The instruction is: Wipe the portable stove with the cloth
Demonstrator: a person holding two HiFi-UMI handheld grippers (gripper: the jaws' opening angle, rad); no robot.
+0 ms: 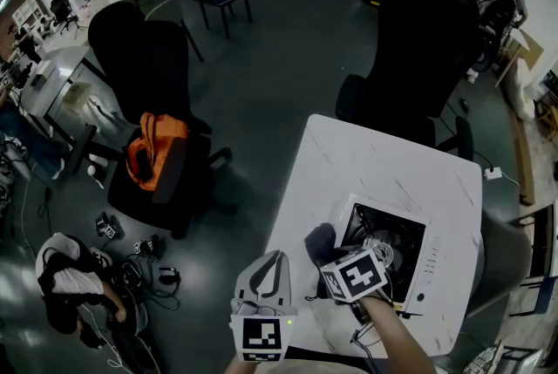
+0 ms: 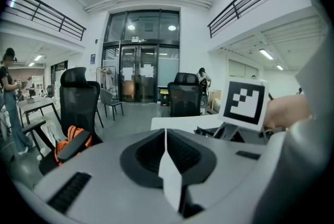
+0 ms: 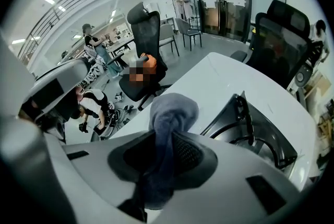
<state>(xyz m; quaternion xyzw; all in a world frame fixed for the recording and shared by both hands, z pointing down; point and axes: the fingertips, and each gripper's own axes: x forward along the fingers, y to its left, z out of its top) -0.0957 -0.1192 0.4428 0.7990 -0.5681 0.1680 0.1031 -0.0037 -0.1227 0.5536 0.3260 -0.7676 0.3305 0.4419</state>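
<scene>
A white portable stove (image 1: 420,263) with a black burner well sits on the white table (image 1: 375,156), near its front right. My right gripper (image 1: 324,252) is shut on a dark blue-grey cloth (image 3: 169,113), held just left of the stove's left edge (image 3: 245,121). The cloth (image 1: 321,240) bunches out past the jaws, above the table. My left gripper (image 1: 266,269) is shut with nothing between its jaws, held at the table's front left corner, apart from the stove. In the left gripper view its closed jaws (image 2: 167,152) point out toward the room.
Black office chairs stand behind the table (image 1: 427,41) and to its left (image 1: 144,58); one low chair holds an orange bag (image 1: 150,150). Cables and gear lie on the floor at the left (image 1: 131,255). A white plug (image 1: 493,174) rests by the table's right edge.
</scene>
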